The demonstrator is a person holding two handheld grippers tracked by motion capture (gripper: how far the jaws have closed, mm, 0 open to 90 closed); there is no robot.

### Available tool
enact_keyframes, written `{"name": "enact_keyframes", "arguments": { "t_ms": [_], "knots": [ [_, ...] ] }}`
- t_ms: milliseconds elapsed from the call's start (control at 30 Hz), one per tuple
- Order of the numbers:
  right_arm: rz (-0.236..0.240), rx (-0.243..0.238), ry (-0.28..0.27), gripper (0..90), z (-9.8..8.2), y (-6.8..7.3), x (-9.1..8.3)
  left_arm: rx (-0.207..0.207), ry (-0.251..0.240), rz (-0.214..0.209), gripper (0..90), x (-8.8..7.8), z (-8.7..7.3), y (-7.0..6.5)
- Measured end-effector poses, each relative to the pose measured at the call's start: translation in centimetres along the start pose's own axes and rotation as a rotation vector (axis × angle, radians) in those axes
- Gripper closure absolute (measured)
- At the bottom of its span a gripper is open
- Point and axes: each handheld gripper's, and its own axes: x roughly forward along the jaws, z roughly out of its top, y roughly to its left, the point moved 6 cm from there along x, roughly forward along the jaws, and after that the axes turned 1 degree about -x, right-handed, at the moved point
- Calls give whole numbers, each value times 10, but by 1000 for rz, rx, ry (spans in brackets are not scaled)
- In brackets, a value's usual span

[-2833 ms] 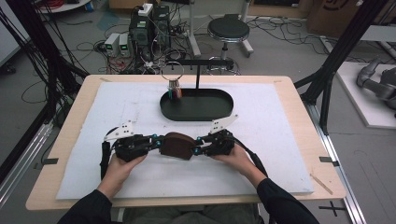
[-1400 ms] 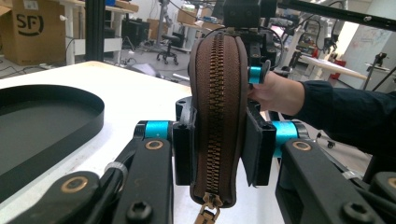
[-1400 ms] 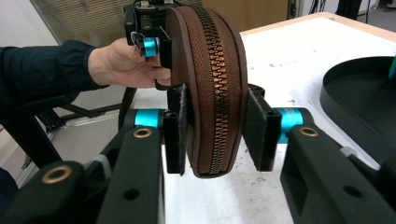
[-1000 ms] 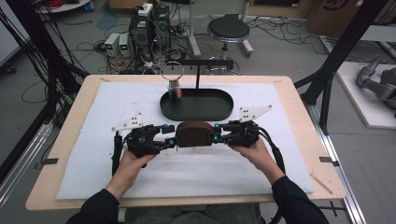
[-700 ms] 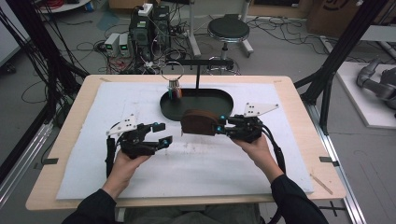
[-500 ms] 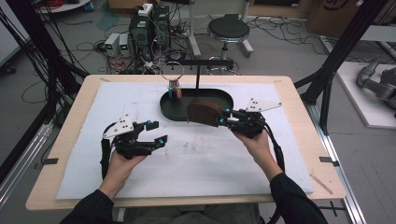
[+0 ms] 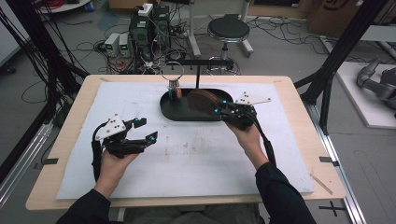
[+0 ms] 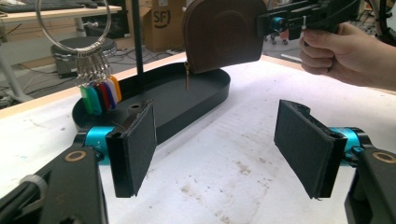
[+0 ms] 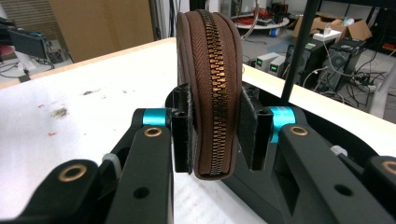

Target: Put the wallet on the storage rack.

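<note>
Cluttered lab floor with cables, a stool point(image 7: 228, 29) and computer boxes beyond; nearer, a wooden table point(image 7: 299, 108) covered by a white mat point(image 7: 196, 154). Toward the far middle of the mat, a black oval tray point(image 7: 173, 111) with an upright post point(image 7: 198, 74) and crossbar, a large ring of coloured key tags point(image 7: 175, 91) hanging at its left end.

Right gripper point(image 7: 219, 108) clenched on a brown zip pouch point(image 7: 201, 100), pads pressing both flat faces, zipper edge facing the right gripper view point(image 9: 214, 93). Pouch held upright over the right half of the tray, clear of its floor, zip pull dangling down point(image 8: 187, 77).

Left gripper point(image 7: 145, 130) released, jaws just opened wide with nothing between them, resting well apart at the near left, pointing right toward the tray.

Deciding relation, as a judgement: pouch straight above the tray's free right part, long axis roughly along the tray, key tags off to the left; probably only a lowering and a release by the right hand needed, the left too far away to help.
</note>
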Motion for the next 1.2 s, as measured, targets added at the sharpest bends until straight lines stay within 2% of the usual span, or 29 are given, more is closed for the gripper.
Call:
{"name": "enact_keyframes", "arguments": {
  "t_ms": [233, 267, 400, 500, 833, 1200],
  "knots": [
    [-33, -2, -15, 702, 10, 1, 15, 30, 7, 25, 292, -1, -1, -1],
    [-50, 1, 1, 701, 10, -1, 19, 31, -2, 41, 292, -2, -2, -1],
    [-79, 3, 14, 701, 8, -4, 27, 32, 3, 38, 292, -2, -3, -1],
    [-88, 22, 3, 701, 3, -9, 36, 25, 4, 36, 292, -1, -5, -2],
    [-102, 51, 35, 698, -15, -17, 58, 23, 6, 33, 291, -1, -7, -3],
    [-130, 117, 62, 699, -30, -24, 70, 16, 9, 26, 292, -1, -8, -3]
  ]
}}
